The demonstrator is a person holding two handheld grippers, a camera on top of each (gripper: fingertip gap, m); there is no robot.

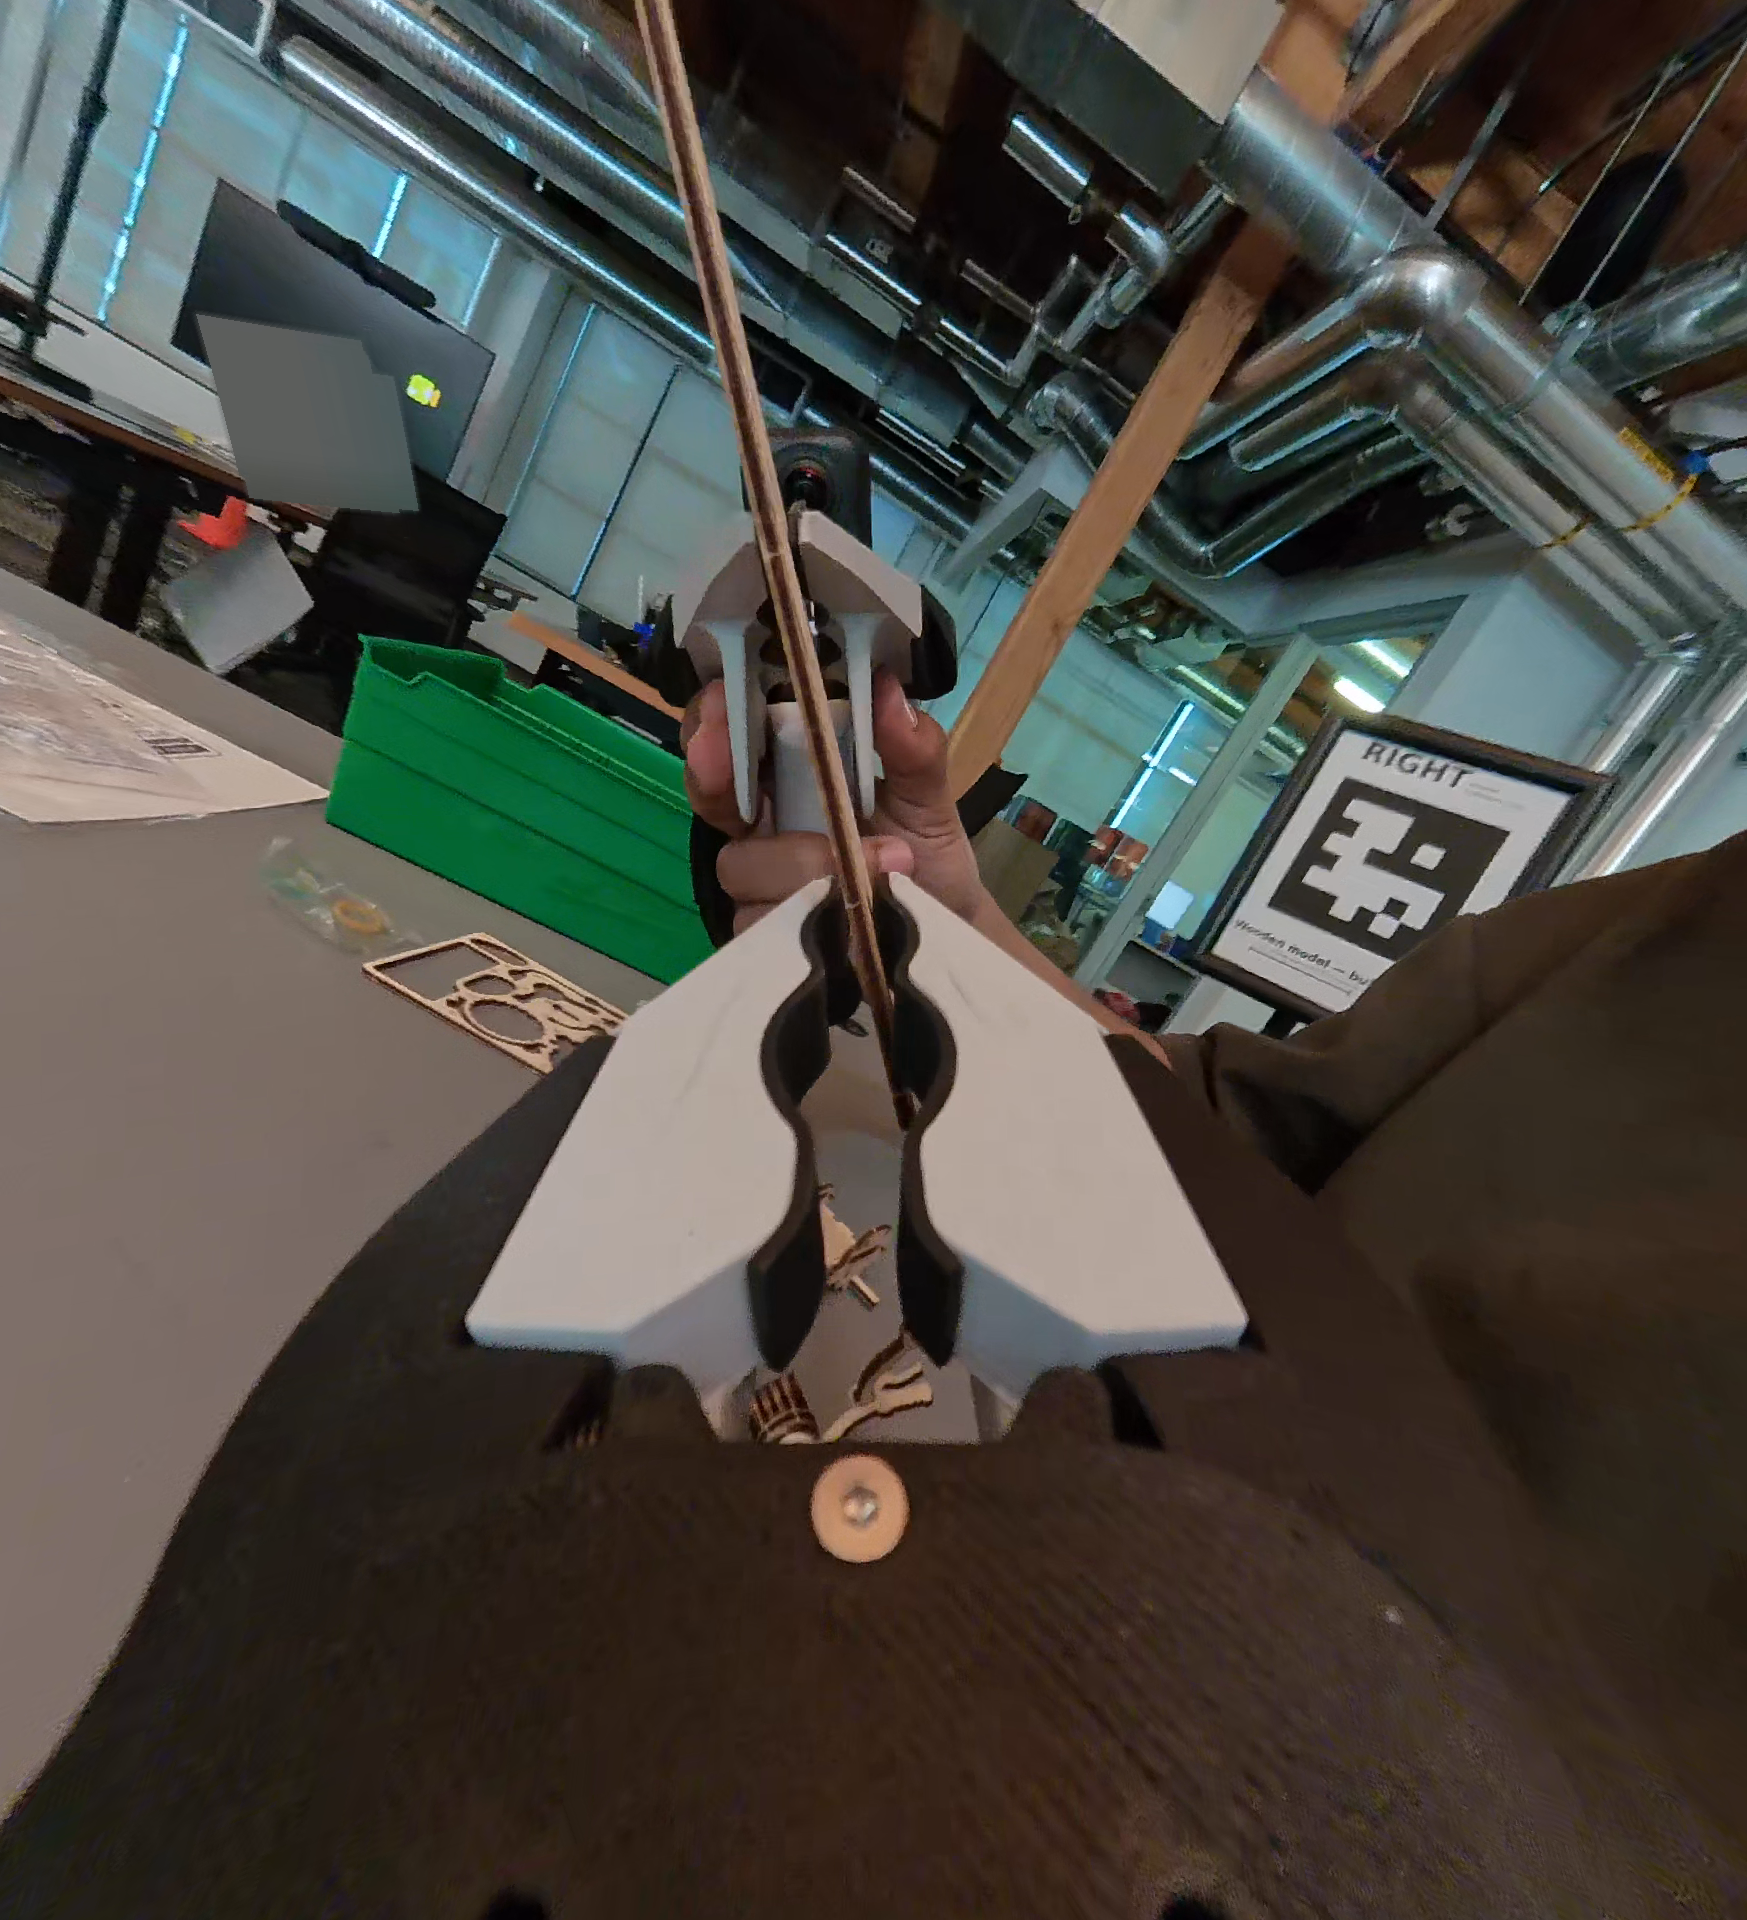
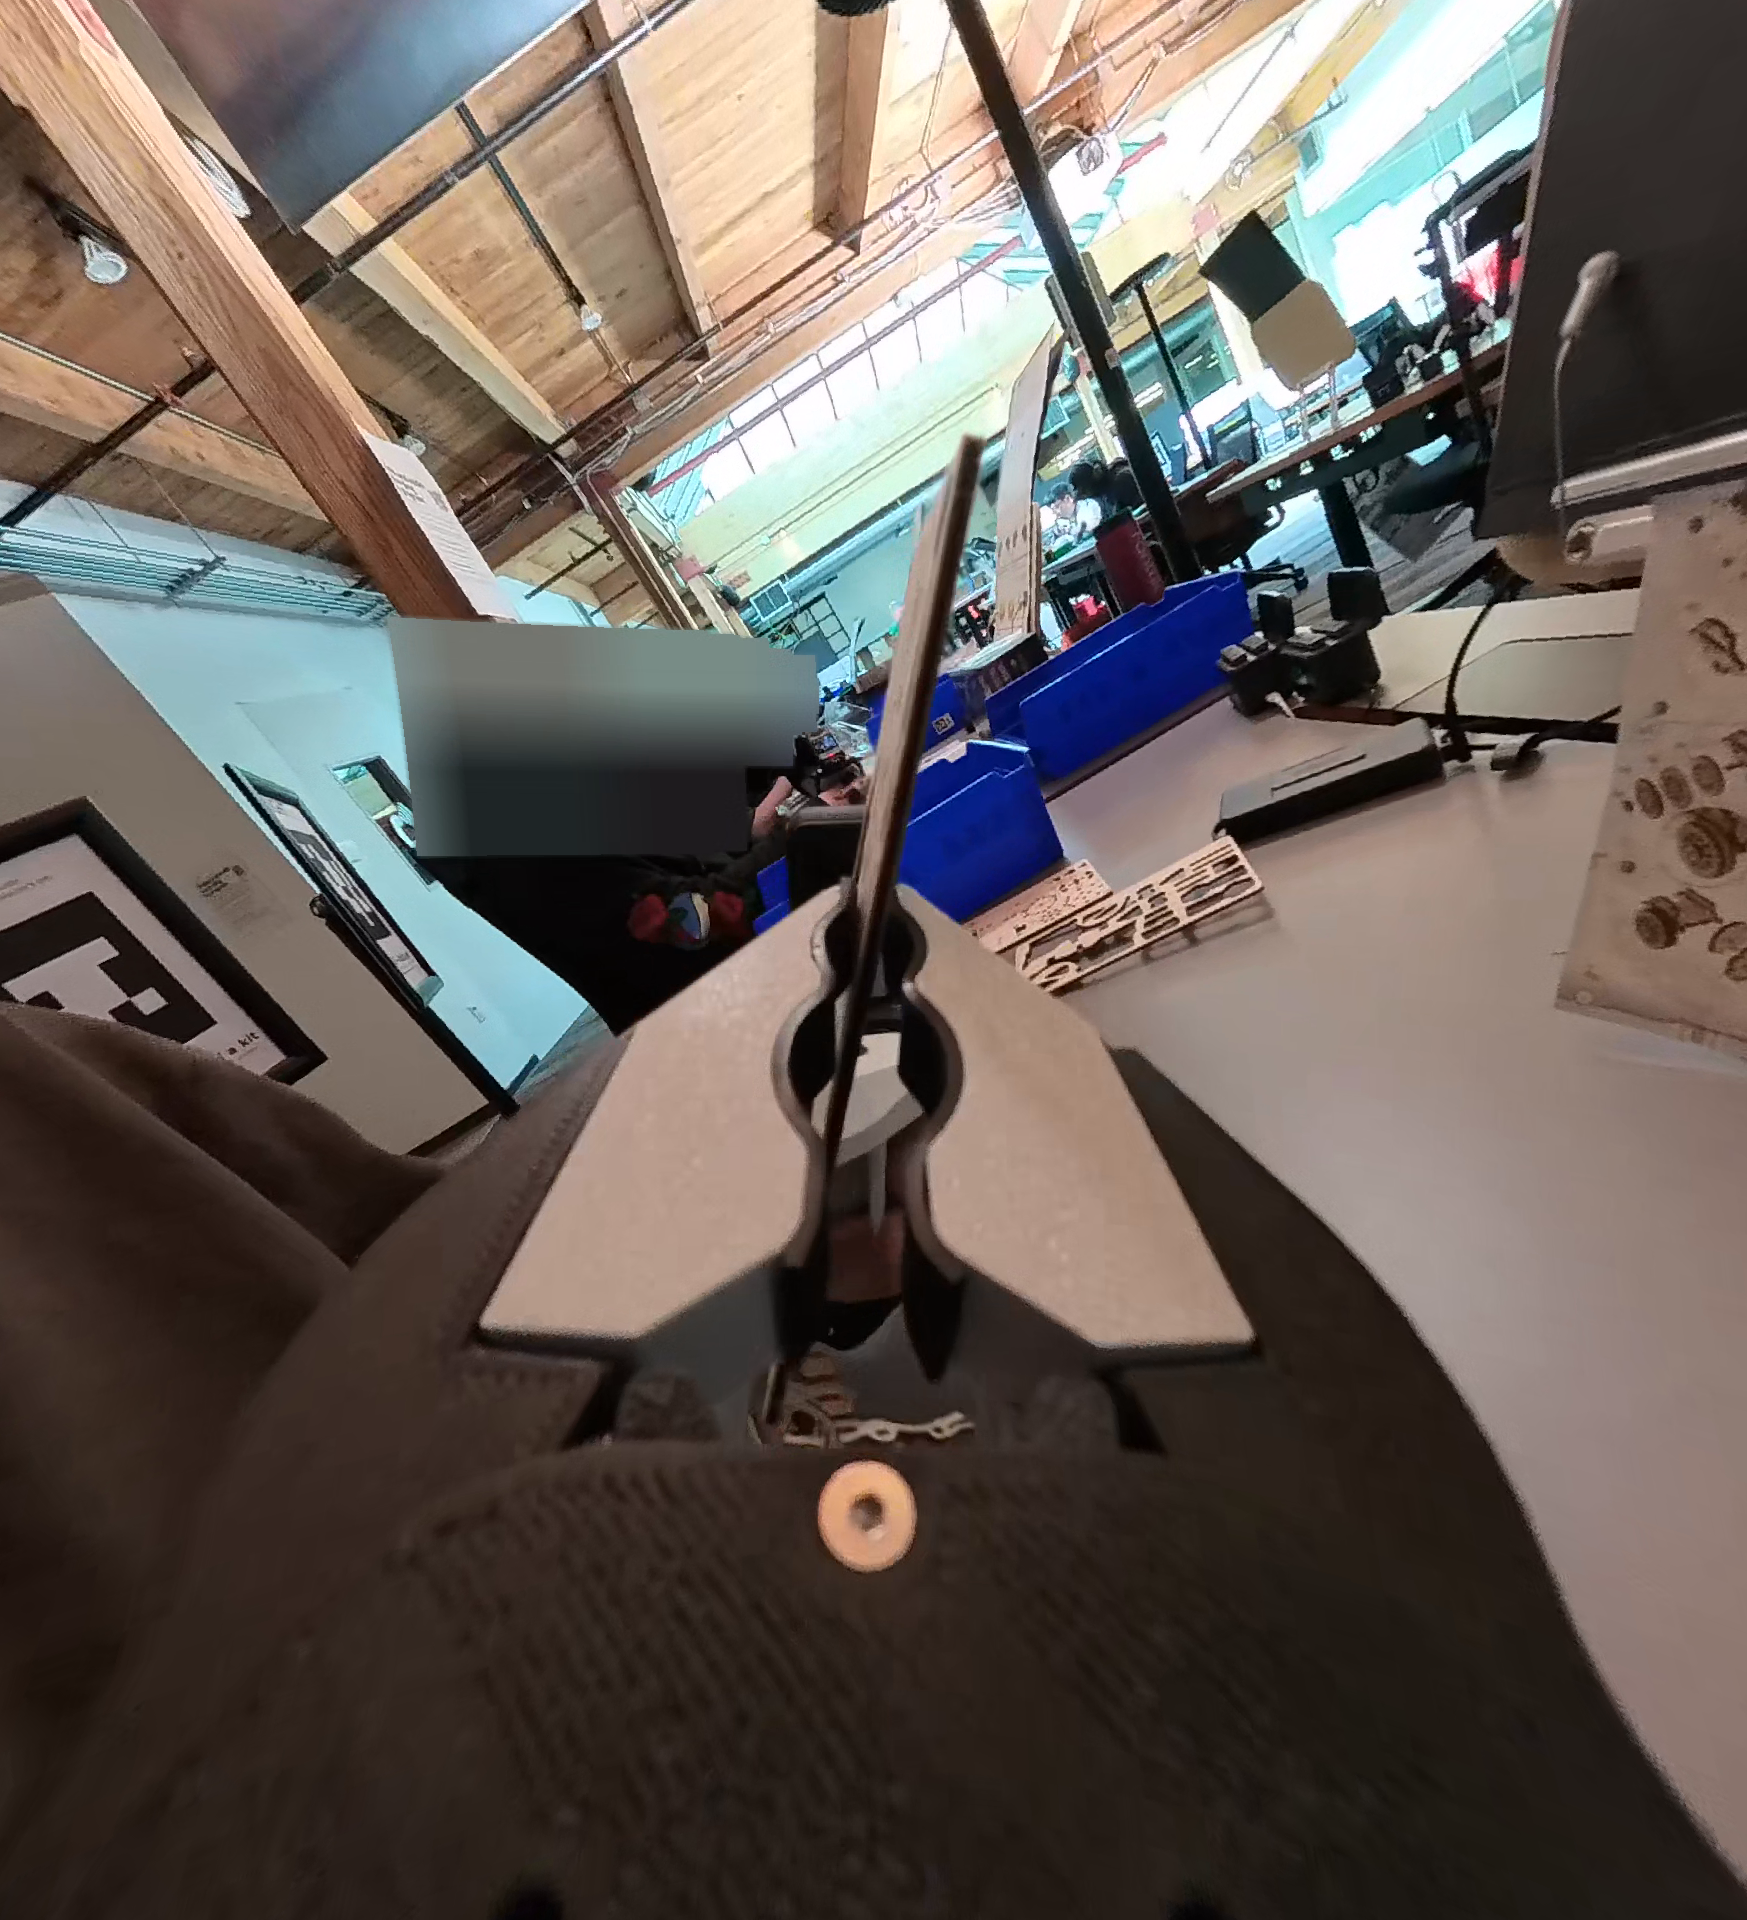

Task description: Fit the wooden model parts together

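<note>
1. The left gripper [image 1: 861, 904] pinches a thin wooden sheet [image 1: 744, 395] seen edge-on, running from the picture's middle to the top.
2. The right gripper [image 2: 864, 920] pinches the same kind of sheet [image 2: 926, 665], likely the same one.
3. In the left view, the other gripper [image 1: 807, 665] sits just past the fingertips, held by a hand [image 1: 910, 821].
4. To do this well, I think both should squeeze firmly and bend gently, so parts pop out without snapping.
5. The grey table [image 1: 121, 1091] holds a cut-out wooden frame [image 1: 495, 992] at middle left and a green bin [image 1: 516, 769].
6. Blue bins [image 2: 983, 821] stand at middle right of the right view. Pipes and wooden beams are overhead.
</note>
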